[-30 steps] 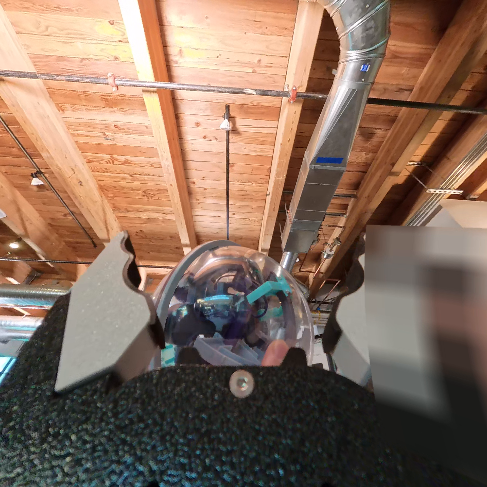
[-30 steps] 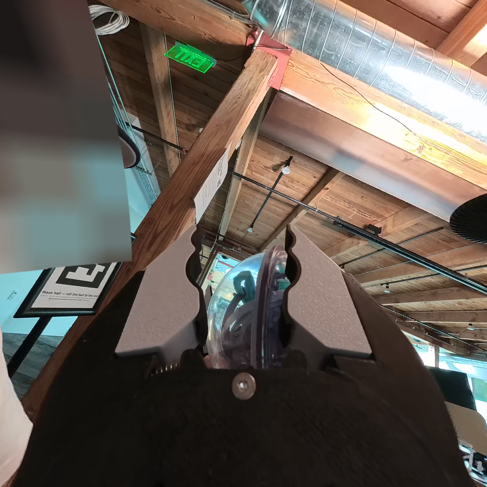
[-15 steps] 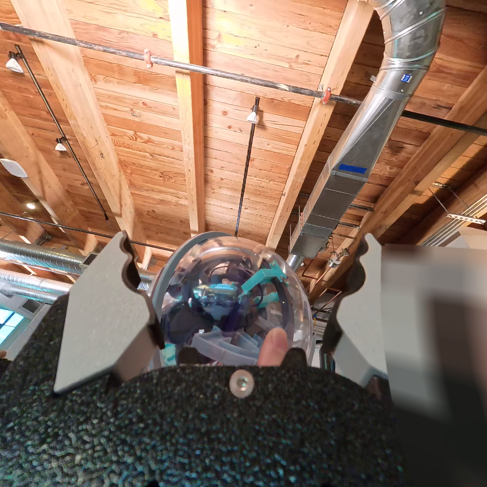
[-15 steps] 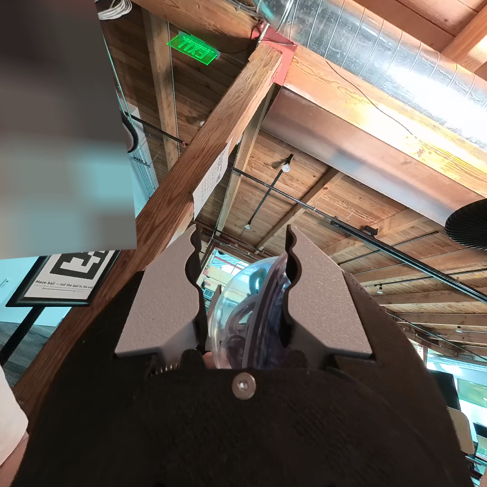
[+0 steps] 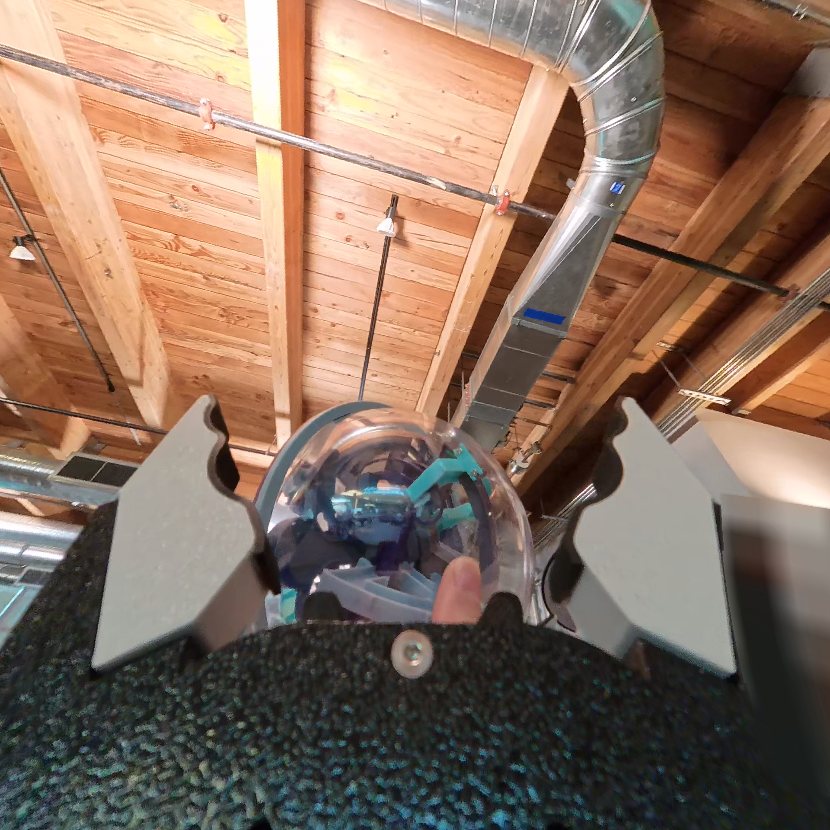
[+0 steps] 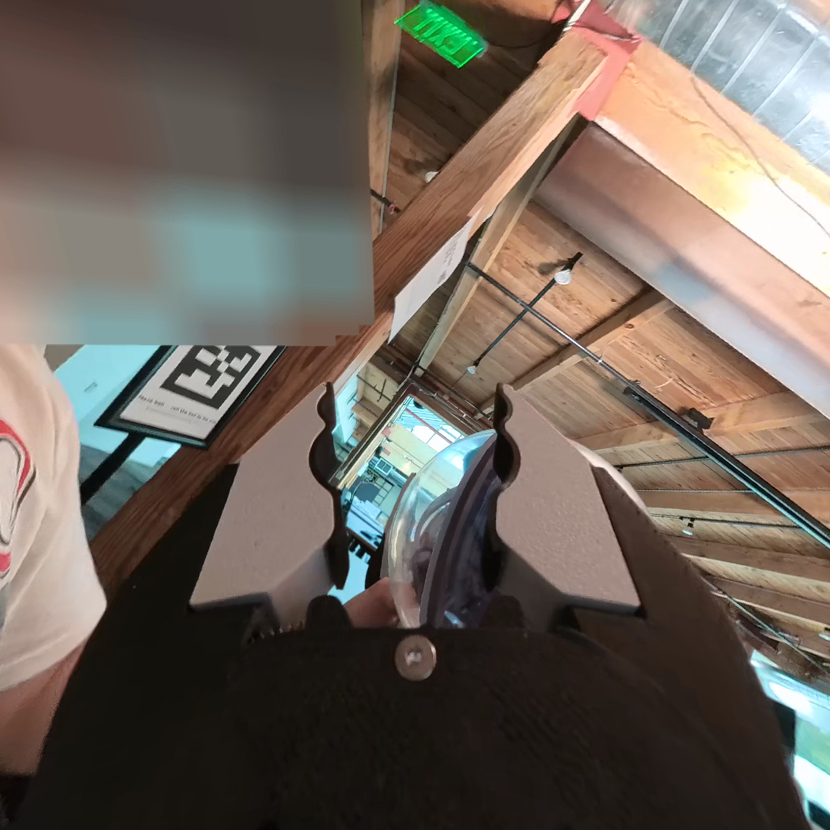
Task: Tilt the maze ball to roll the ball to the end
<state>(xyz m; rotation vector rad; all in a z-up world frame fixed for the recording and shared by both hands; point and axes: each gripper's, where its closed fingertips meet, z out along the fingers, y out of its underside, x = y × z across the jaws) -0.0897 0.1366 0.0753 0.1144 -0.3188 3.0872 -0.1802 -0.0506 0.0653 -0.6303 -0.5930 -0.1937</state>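
The maze ball (image 5: 395,507) is a clear sphere with teal and purple tracks inside. It sits between the wide-set fingers of my left gripper (image 5: 417,404), pressed against the left finger and very close to the right one. A person's fingertip (image 5: 458,588) touches its underside. In the right wrist view the maze ball (image 6: 431,516) leans on the right finger of my right gripper (image 6: 414,390), with a clear gap to the left finger. A hand (image 6: 373,602) shows at the ball's base. I cannot make out the small ball inside.
Both cameras look up at a wooden ceiling. A metal duct (image 5: 561,269) and a black pipe (image 5: 359,157) run overhead. The right wrist view shows a thick wooden beam (image 6: 449,179), a green sign (image 6: 442,31), a framed marker sign (image 6: 202,390) and a person's white sleeve (image 6: 36,516).
Both views have swung across the ceiling. The ball keeps its place between the left fingers. In the right wrist view it has slid right and lower, opening a gap at the left finger.
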